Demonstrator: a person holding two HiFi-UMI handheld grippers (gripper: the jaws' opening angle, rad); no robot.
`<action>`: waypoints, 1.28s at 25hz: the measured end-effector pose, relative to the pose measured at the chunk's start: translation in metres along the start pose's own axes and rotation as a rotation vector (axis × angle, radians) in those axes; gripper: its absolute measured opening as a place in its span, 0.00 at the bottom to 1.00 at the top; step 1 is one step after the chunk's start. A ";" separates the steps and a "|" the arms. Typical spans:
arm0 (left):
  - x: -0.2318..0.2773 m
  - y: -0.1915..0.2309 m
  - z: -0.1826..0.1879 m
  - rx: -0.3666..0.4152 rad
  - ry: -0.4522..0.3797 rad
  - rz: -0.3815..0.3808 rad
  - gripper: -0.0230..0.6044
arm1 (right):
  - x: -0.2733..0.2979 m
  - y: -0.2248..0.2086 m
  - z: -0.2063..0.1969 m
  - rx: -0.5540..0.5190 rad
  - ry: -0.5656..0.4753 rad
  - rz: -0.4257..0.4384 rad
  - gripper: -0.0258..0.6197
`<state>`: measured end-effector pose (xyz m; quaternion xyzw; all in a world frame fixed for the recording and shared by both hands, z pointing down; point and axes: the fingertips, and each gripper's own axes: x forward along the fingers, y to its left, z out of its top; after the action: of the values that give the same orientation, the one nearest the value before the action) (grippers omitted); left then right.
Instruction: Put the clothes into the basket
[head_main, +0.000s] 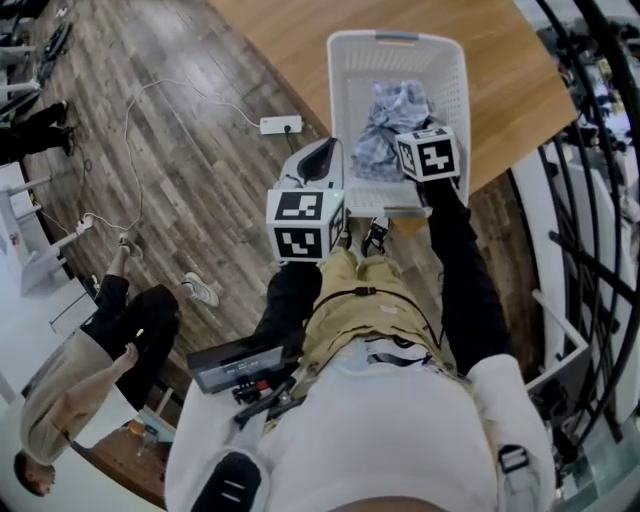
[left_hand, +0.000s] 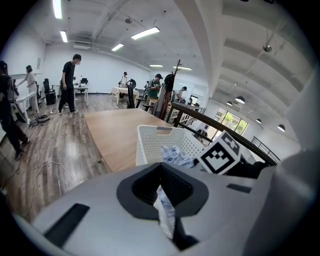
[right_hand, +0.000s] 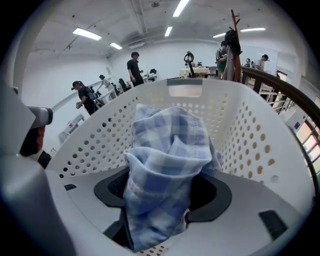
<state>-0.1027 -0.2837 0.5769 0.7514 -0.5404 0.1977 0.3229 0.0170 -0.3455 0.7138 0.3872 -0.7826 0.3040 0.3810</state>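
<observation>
Pale blue-and-white check on the cloth (right_hand: 167, 165), bunched dead centre. White basket (right_hand: 250, 130) all around it, dotted with round holes. Over to the head view: bold black-and-white squares on the marker cube (head_main: 305, 225) at seven o'clock of the basket, honey-coloured wood table (head_main: 290, 40) at twelve, grey-brown plank floor (head_main: 170, 170) at nine.

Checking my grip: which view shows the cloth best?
The right gripper view: the cloth fills it, bunched between the jaws, in the basket. The head view shows it small; the left gripper view, a strip between its jaws, more beyond.
</observation>
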 end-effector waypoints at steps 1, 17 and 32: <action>0.000 0.001 -0.001 -0.001 0.002 0.001 0.04 | 0.009 -0.001 -0.005 -0.007 0.027 0.002 0.53; -0.017 0.011 -0.016 -0.016 0.003 0.040 0.04 | 0.081 -0.007 -0.055 -0.029 0.194 0.026 0.60; -0.080 -0.041 0.032 0.050 -0.174 0.003 0.04 | -0.119 0.023 0.066 -0.053 -0.223 -0.063 0.52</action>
<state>-0.0923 -0.2425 0.4916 0.7726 -0.5627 0.1455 0.2555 0.0224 -0.3395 0.5763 0.4327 -0.8154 0.2261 0.3112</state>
